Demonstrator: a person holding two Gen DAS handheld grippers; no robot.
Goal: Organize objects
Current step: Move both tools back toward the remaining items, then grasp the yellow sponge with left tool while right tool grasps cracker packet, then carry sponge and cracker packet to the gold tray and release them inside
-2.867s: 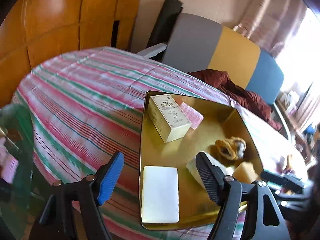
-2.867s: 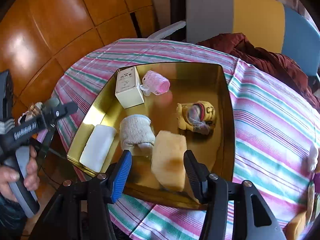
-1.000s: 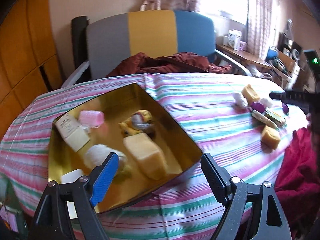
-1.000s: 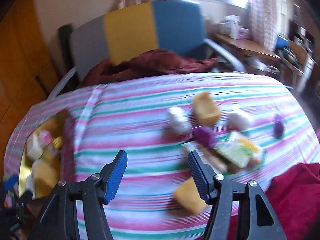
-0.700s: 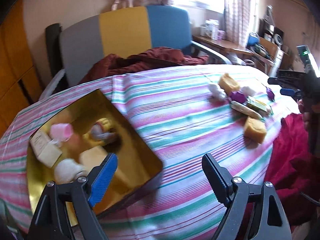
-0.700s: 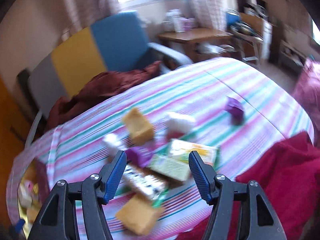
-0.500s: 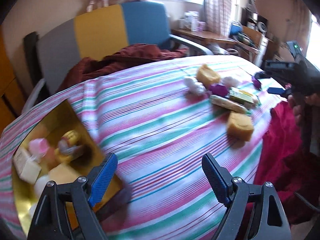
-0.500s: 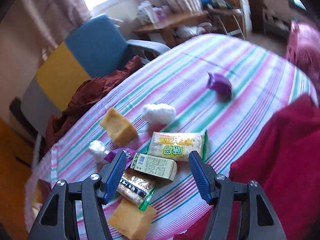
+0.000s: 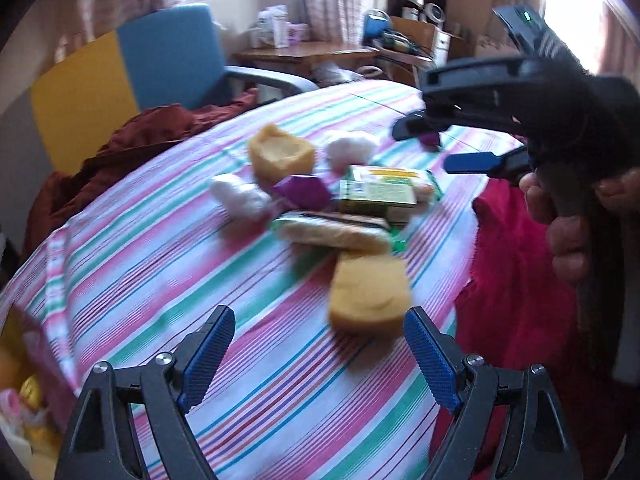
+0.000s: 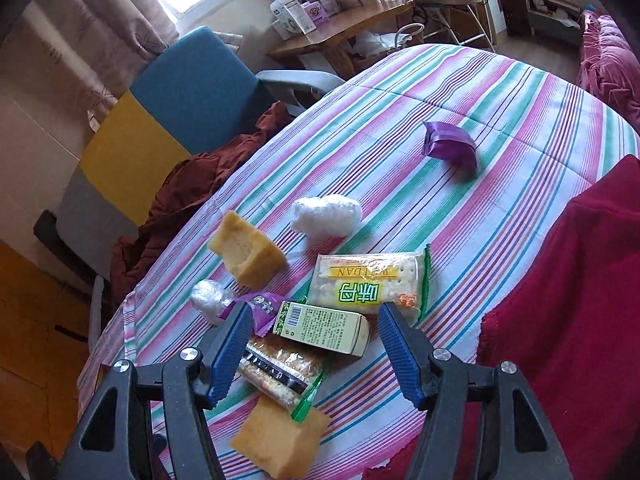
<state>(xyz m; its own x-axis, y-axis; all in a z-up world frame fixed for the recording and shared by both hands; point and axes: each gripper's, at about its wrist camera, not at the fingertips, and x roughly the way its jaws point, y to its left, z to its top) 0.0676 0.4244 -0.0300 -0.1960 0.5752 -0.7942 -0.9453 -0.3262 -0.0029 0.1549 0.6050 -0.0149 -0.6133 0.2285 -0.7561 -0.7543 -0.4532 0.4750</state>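
Note:
A loose pile lies on the striped tablecloth [image 10: 460,80]. My right gripper [image 10: 316,350] is open, angled down over it, with a green box [image 10: 324,326] below and between its fingers, untouched. Beside the box are a cracker packet [image 10: 370,286], a snack bar [image 10: 280,372], two yellow sponge blocks [image 10: 248,254] [image 10: 280,440], white wads [image 10: 326,216] and purple packets [image 10: 450,142]. My left gripper [image 9: 318,360] is open and empty, with the near sponge block [image 9: 368,296] just ahead of its tips. In the left wrist view the right gripper [image 9: 436,142] hangs over the pile's far side.
The gold tray's corner [image 9: 16,432], holding small items, shows at the lower left. A red cloth [image 10: 580,300] borders the table's right edge. A dark red garment [image 10: 180,192] lies on the blue and yellow chair [image 10: 192,84] behind the table. A cluttered desk [image 10: 332,28] stands beyond.
Both views have swung away from the gold tray to the pile on the table's right. The left gripper has closed in on the near sponge. The right gripper settled over the green box.

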